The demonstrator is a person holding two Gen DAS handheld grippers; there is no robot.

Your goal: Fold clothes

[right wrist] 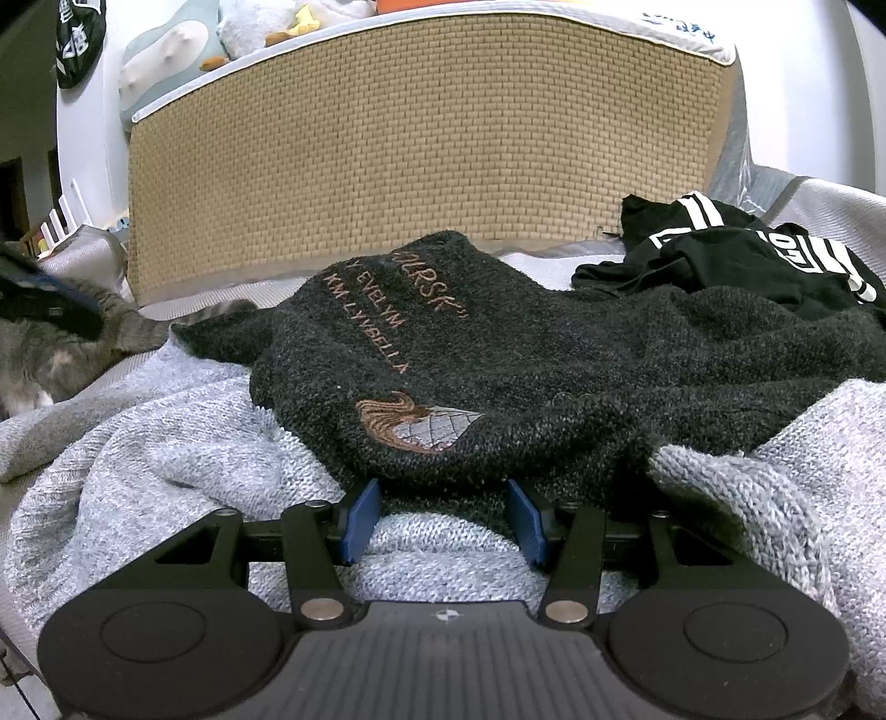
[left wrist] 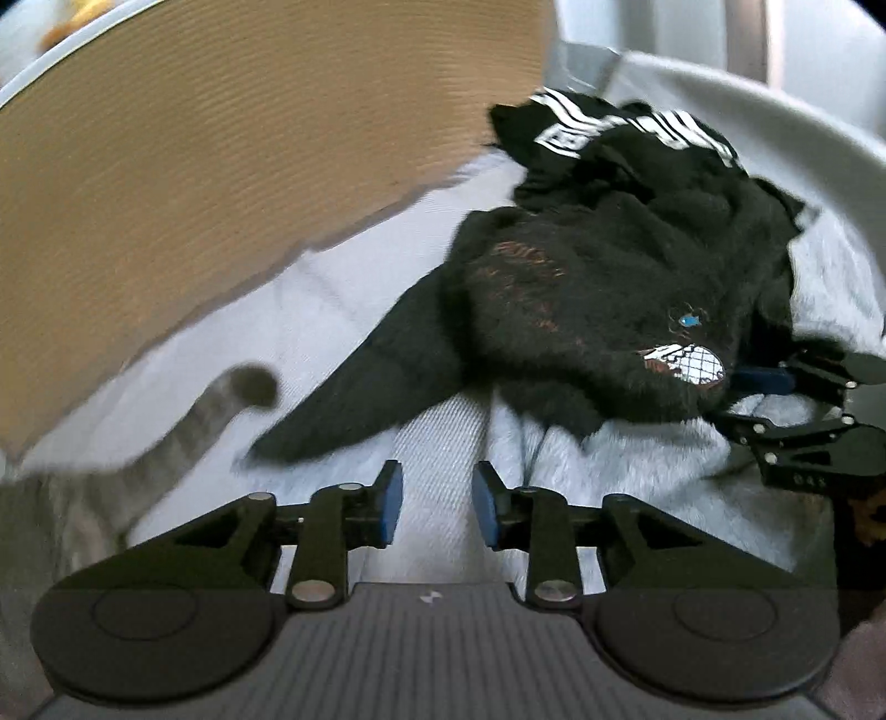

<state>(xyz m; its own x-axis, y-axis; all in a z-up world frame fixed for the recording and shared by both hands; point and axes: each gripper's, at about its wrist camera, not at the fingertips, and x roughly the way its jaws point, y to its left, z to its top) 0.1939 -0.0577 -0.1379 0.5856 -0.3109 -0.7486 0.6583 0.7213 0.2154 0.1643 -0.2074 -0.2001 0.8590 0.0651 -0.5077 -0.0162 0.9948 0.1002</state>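
Note:
A dark fuzzy sweater [right wrist: 526,354] with brown lettering lies crumpled over a pale grey knit garment [right wrist: 166,443] on the bed. Behind it sits a black shirt with white stripes [right wrist: 747,249]. My right gripper [right wrist: 443,518] is low at the sweater's near hem. A fold of the grey knit fills the gap and touches both blue pads. In the left wrist view the sweater [left wrist: 581,310] and striped shirt [left wrist: 609,133] lie ahead to the right. My left gripper [left wrist: 437,504] hangs open over pale cloth with nothing between its pads. The right gripper [left wrist: 758,407] shows at the sweater's right edge.
A woven beige panel [right wrist: 421,138] stands upright behind the clothes, with plush toys [right wrist: 166,50] on top. A grey tabby cat [right wrist: 50,354] lies at the left, and its tail [left wrist: 232,399] reaches toward the sweater's sleeve. The pale bed sheet [left wrist: 343,310] shows between.

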